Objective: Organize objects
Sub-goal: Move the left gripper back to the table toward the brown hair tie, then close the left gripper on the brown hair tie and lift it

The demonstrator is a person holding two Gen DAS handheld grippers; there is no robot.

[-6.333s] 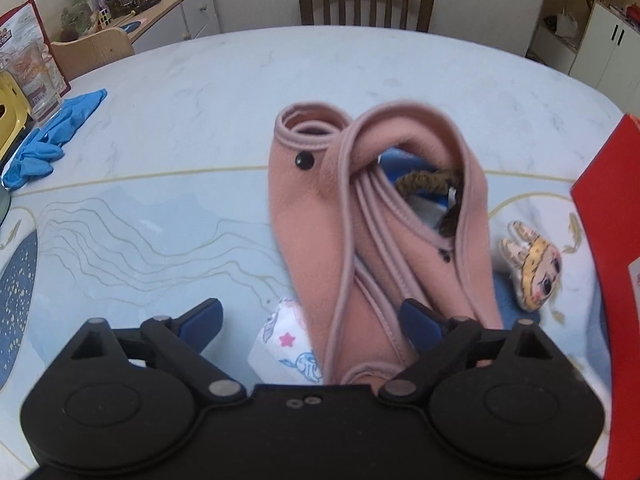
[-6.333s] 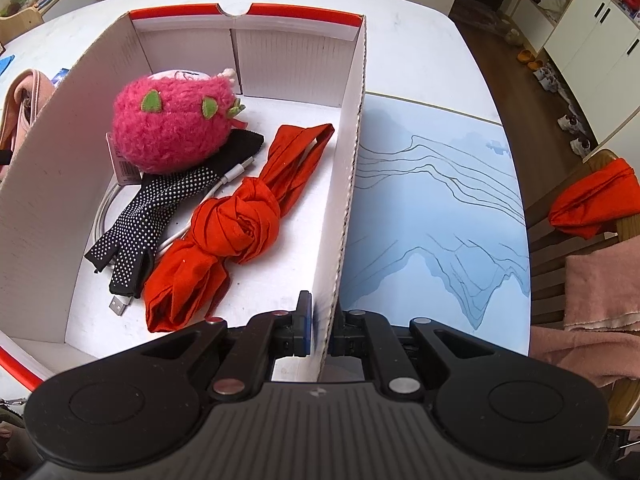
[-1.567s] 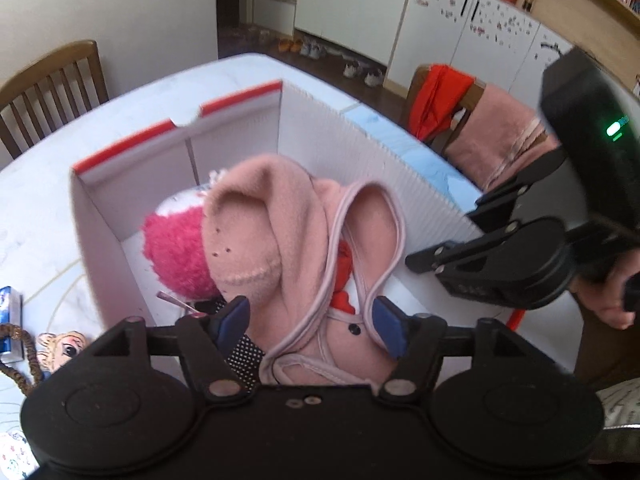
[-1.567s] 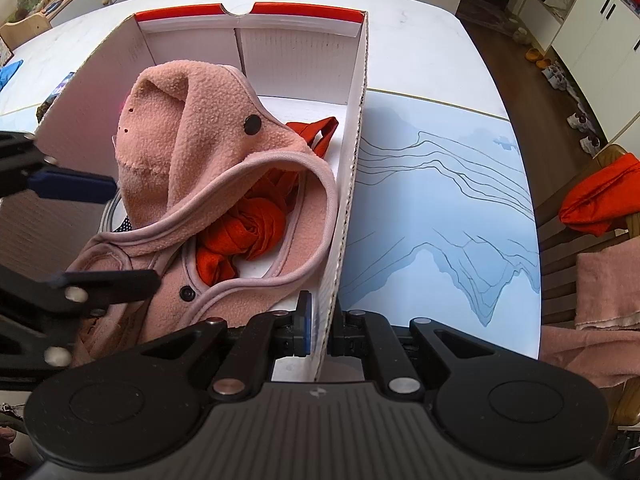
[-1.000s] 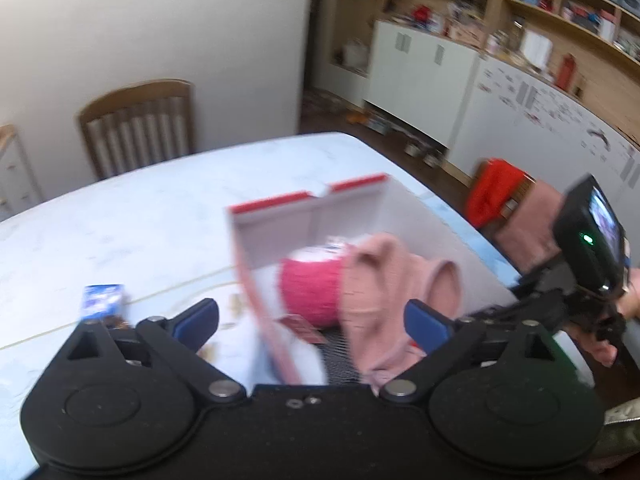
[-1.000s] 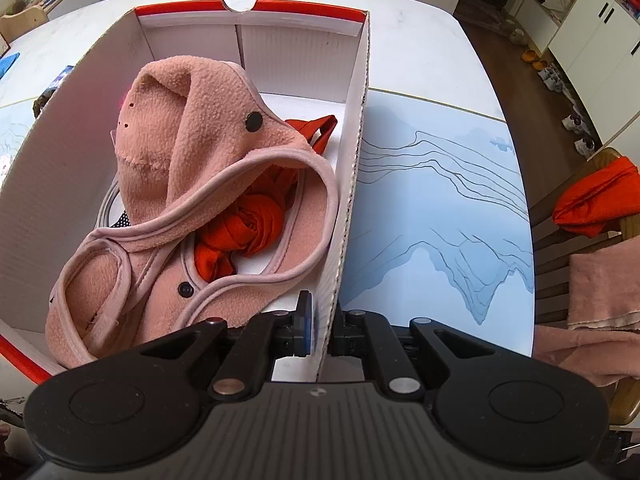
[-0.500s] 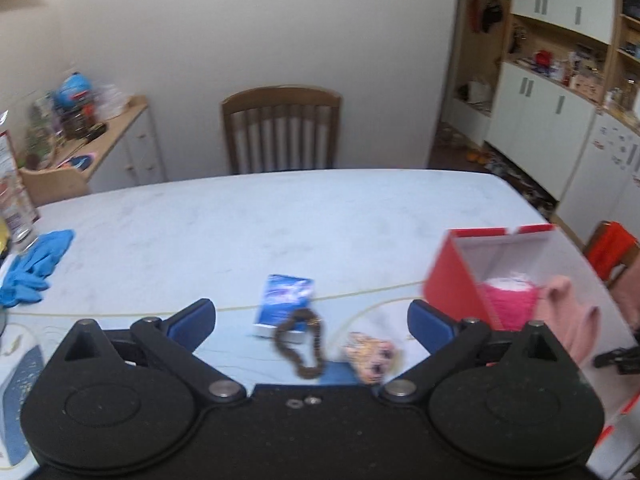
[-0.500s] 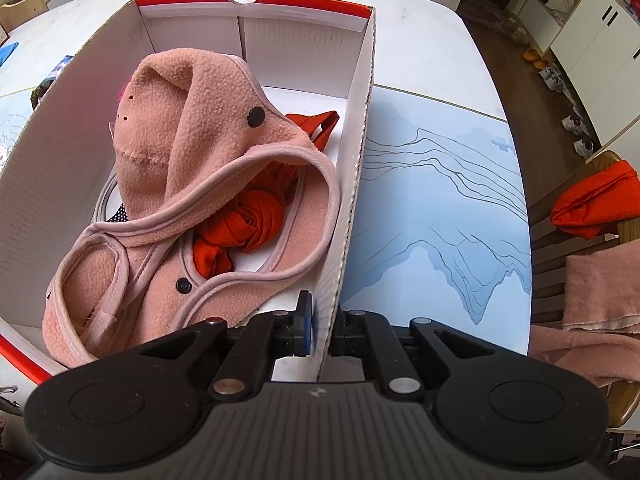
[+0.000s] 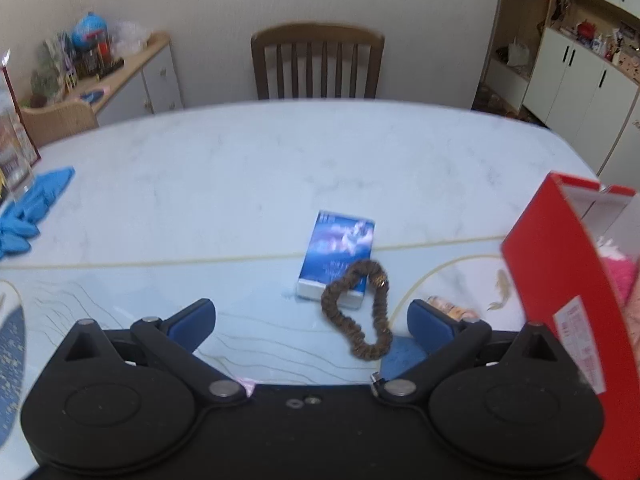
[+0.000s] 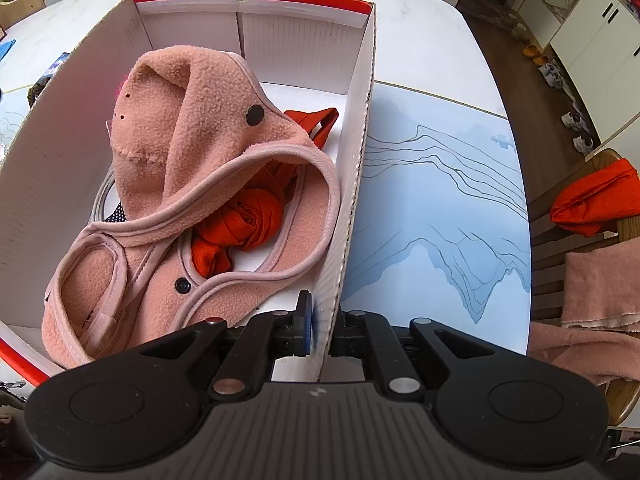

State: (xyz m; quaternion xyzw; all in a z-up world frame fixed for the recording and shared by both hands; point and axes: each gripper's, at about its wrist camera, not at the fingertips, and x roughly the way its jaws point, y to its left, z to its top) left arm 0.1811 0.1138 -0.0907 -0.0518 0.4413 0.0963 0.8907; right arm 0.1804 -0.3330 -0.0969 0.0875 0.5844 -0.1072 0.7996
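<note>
We see the box (image 10: 362, 148) standing on the surface (image 9: 240, 168), red outside and white inside, and in it lies the pink fleece (image 10: 184, 168), draped over the knotted red cloth (image 10: 244, 220); a strip of dotted black fabric (image 10: 116, 213) peeks from under the fleece at its left. Our right gripper (image 10: 320, 322) has its jaws clenched on the box's near right wall, one pad inside and one outside. In the left wrist view the box (image 9: 556, 280) rises at the right edge, with a pink fuzzy thing (image 9: 620, 276) showing inside it. Our left gripper (image 9: 310, 316) hangs above the surface with its jaws released and wide apart, nothing between them. Ahead of it lies the blue pack (image 9: 340, 256), and the brown scrunchie (image 9: 360, 312) rests with its far end on the pack's near corner. A small doll (image 9: 452, 310) lies just beside the right jaw, partly hidden by it, between the scrunchie and the box. Well to the left lie blue gloves (image 9: 28, 208), and a wooden chair (image 9: 318, 62) stands at the far side of the surface.
</note>
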